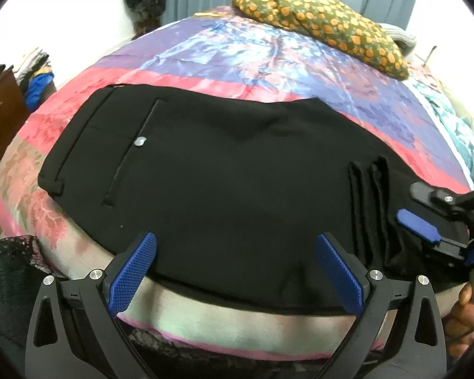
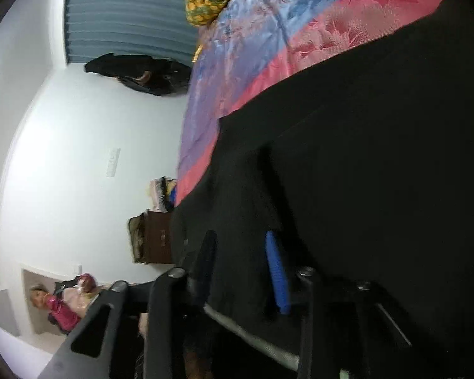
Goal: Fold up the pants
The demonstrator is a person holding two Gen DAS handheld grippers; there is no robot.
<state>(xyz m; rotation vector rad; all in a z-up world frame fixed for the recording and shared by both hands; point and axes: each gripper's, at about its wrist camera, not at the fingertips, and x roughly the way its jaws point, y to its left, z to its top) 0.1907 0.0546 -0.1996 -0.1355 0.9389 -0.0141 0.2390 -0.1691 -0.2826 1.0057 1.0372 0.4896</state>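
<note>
Black pants (image 1: pixel 224 164) lie folded across the bedspread, with the waistband and a back pocket with a grey button (image 1: pixel 139 141) at the left. The leg hems (image 1: pixel 369 195) lie stacked on top at the right. My left gripper (image 1: pixel 237 243) hovers open over the near edge of the pants, holding nothing. My right gripper (image 1: pixel 410 207) comes in from the right, turned on its side, beside the hems. In the right wrist view the right gripper (image 2: pixel 240 246) has its jaws apart, with black pants (image 2: pixel 363 158) cloth lying between them; the pads do not look pressed on it.
The bed has a pink, purple and blue floral bedspread (image 1: pixel 237 53). A green pillow with orange dots (image 1: pixel 325 22) lies at the far end. A brown wooden cabinet (image 1: pixel 0 113) stands left of the bed. A hand (image 1: pixel 464 309) holds the right gripper's grip.
</note>
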